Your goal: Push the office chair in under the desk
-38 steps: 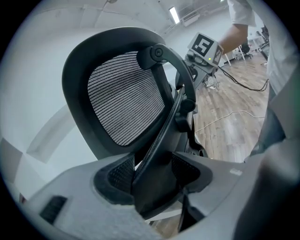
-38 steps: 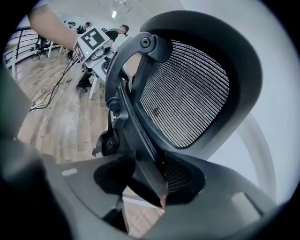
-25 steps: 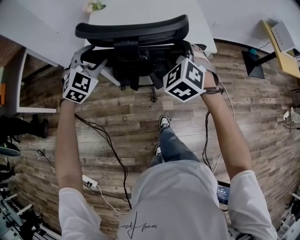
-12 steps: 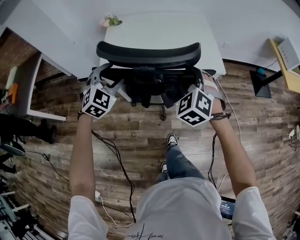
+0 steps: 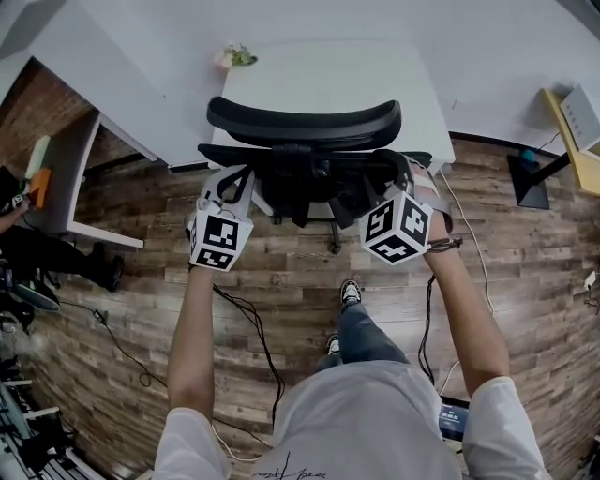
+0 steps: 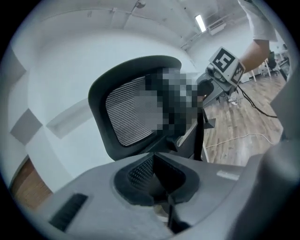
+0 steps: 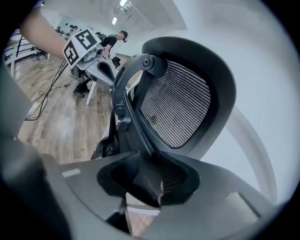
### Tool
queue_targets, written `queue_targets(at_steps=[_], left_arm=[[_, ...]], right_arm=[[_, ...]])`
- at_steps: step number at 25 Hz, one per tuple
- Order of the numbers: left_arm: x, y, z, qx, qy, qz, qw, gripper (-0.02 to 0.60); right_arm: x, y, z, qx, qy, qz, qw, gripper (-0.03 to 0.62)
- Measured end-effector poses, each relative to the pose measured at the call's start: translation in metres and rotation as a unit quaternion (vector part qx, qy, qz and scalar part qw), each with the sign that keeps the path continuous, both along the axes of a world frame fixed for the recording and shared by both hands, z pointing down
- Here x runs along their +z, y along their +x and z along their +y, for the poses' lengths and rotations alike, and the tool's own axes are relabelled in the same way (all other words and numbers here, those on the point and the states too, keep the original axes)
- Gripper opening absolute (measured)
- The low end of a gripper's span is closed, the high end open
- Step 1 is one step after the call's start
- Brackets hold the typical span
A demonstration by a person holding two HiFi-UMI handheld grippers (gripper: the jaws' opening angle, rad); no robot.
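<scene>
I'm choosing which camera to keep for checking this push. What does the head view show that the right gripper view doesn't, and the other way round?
Only the head view: a small plant on the white desk, and the shoes and white T-shirt of the person holding the grippers.
Only the right gripper view: the backrest's ribbed mesh, ceiling lights and a distant person.
Both: the office chair and the wood-plank floor.

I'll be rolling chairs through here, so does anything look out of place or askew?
A loose cable snakes across the wood floor behind the office chair, where it might snag a foot or caster. The chair looks roughly square to the desk; nothing seems spilled or damaged.
</scene>
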State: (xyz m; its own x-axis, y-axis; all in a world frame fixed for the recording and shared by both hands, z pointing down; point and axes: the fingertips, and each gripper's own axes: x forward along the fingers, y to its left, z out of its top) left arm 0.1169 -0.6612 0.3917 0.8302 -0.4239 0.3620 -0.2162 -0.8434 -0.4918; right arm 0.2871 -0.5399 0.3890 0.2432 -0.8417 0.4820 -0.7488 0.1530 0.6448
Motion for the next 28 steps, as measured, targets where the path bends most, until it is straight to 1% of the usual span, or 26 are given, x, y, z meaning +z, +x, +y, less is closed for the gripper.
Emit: queue_targets(at_steps=[2,4,7,9,11,13,16,19,23,25,28], left_arm=[[-0.005,-0.002,0.011,-0.013,-0.010,0.006,0.9999,0.000],[-0.003,-0.005,0.020,-0.020,-0.014,0.004,0.9997,0.000],[0.004,-0.009,0.033,-0.020,0.001,-0.016,0.9997,0.000],[0.005,-0.015,0.044,-0.020,0.001,-0.020,0.9996,0.000],[0.002,-0.022,0.053,-0.031,-0.015,-0.004,0.9994,0.000],[-0.005,-0.026,0.061,-0.042,-0.041,0.016,0.9982,0.000],[-0.009,-0.029,0.077,-0.049,-0.076,0.035,0.9953,0.000],[-0.009,-0.037,0.093,-0.060,-0.093,0.046,0.9928,0.000],[-0.009,-0.050,0.115,-0.077,-0.106,0.054,0.9899,0.000],[-0.009,-0.058,0.125,-0.083,-0.124,0.063,0.9868,-0.002],[-0.013,-0.068,0.143,-0.091,-0.162,0.092,0.9783,-0.001]], right_arm=[[-0.003,-0.001,0.006,0.007,0.006,-0.012,1.000,0.122],[-0.003,-0.004,0.011,0.016,0.008,-0.033,0.999,0.068],[0.001,-0.007,0.019,0.026,0.005,-0.065,0.998,0.060],[0.004,-0.010,0.029,0.037,0.006,-0.085,0.996,0.044],[0.005,-0.013,0.038,0.049,0.013,-0.112,0.992,0.024],[0.004,-0.015,0.045,0.059,0.027,-0.144,0.987,0.012],[0.001,-0.018,0.056,0.071,0.042,-0.183,0.980,0.012],[0.001,-0.026,0.069,0.075,0.044,-0.201,0.976,0.012],[-0.005,-0.044,0.088,0.075,0.054,-0.230,0.969,0.011],[-0.009,-0.054,0.097,0.073,0.059,-0.240,0.966,0.011],[-0.012,-0.067,0.114,0.072,0.065,-0.259,0.961,0.011]])
